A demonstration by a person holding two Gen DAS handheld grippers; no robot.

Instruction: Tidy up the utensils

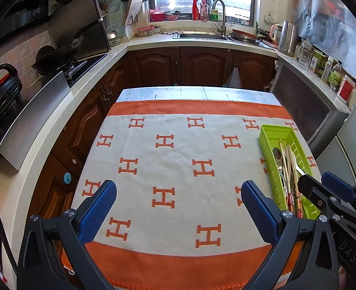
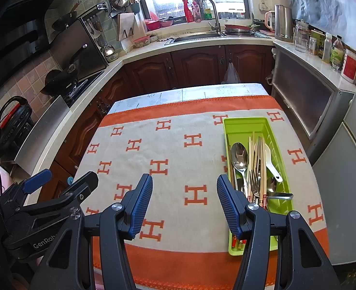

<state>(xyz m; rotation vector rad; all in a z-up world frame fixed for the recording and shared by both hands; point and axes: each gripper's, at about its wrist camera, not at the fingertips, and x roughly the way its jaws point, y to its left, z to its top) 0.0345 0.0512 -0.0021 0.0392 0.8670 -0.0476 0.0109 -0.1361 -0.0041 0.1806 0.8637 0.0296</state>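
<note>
Two hand-held grippers are hovering over a table draped in a cloth [image 1: 178,149] of cream ground with orange H motifs and orange borders. The left gripper [image 1: 179,207] is holding its jaws wide apart with nothing between them, its blue pads [image 1: 98,210] facing bare cloth near the front border. The right gripper [image 2: 184,206] is likewise standing with jaws parted and empty, its right finger [image 2: 229,209] lying just beside the left wall of the tray [image 2: 248,123] in that view; whether it is touching the wall cannot be told. The green tray is sitting on the right part of the cloth, its long axis running from front to back. Inside it the utensils are lying lengthwise in a loose bundle: a metal spoon [image 2: 239,155] along the left side with its bowl pointing away, chopsticks [image 2: 256,159] in the middle with red-banded ends toward the front, a fork [image 2: 253,181] among them, and a white spoon [image 2: 271,163] toward the right wall. In the left wrist view the tray [image 1: 274,131] is appearing at the right edge, with the right gripper [image 1: 323,188] partly overlapping its near end. Behind the table, a sink [image 2: 197,36] with a faucet is standing beneath a bright window.
</note>
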